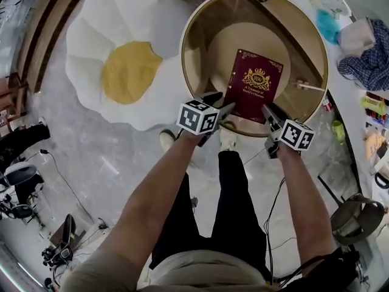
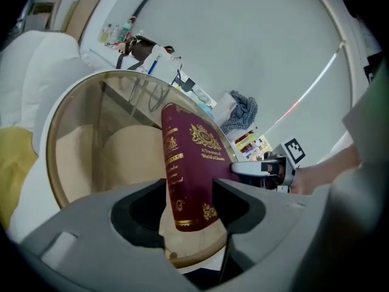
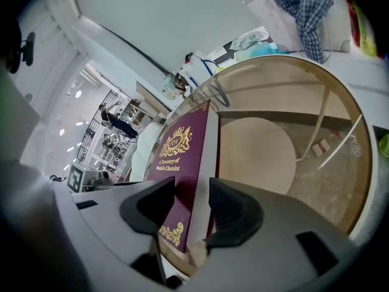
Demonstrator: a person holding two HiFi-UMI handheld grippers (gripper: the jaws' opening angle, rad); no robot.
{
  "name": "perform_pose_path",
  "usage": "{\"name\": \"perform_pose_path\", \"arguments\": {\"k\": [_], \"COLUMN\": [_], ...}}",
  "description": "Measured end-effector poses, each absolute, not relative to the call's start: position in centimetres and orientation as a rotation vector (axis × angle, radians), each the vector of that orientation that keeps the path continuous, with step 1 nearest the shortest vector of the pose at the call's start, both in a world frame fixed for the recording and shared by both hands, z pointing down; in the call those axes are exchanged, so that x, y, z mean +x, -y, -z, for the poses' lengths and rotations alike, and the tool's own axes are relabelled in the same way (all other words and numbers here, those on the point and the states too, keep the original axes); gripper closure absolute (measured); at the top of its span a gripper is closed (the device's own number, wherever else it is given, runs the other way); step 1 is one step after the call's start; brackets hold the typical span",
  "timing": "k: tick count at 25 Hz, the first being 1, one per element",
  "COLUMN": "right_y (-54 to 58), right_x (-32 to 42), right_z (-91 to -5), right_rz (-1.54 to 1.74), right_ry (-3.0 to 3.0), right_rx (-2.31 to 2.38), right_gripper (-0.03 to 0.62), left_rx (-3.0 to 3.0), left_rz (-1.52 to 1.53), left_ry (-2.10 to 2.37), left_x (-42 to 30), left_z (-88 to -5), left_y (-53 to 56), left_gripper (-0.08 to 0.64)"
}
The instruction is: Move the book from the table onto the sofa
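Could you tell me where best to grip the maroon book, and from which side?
Probably by its near short edge, from the person's side: the book lies flat by the glass table's near rim, so the left gripper and right gripper can each take a corner.

The book (image 1: 254, 85) lies on the table (image 1: 186, 41), and the sofa (image 1: 97, 41) sits just left of it. The left gripper (image 1: 220, 106) straddles the book's near left corner, and the right gripper (image 1: 268, 112) its near right corner.

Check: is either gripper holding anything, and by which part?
Nothing held. Left gripper and right gripper straddle the book at its two near corners, jaws open, pads not pressing.
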State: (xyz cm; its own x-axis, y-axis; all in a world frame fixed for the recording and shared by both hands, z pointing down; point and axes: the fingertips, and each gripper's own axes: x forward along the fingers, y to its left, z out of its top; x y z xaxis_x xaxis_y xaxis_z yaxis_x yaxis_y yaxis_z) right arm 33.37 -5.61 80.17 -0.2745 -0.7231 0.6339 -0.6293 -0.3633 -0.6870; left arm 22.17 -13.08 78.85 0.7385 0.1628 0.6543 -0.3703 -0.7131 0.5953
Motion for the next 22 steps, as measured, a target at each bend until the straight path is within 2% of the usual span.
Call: {"name": "perform_pose_path", "arguments": {"k": [12,22], "right_y": [5.9,10.8], "right_x": [32.7,23.3], "right_z": [-78.5,-73.6], "right_rz": [1.723,1.679], "right_ry": [-1.682,-1.975], "right_rx": [-1.829,-1.73], "right_gripper": [0.459,0.463], "left_rx": [2.131,2.156], "left_rz": [-0.816,-0.703], "left_ry": [0.179,0.363], "left_x": [21.6,11.6], "left_z": [-77.8,-73.3], "left_y": [12.7,15.6], "left_gripper": [0.348,0.35]}}
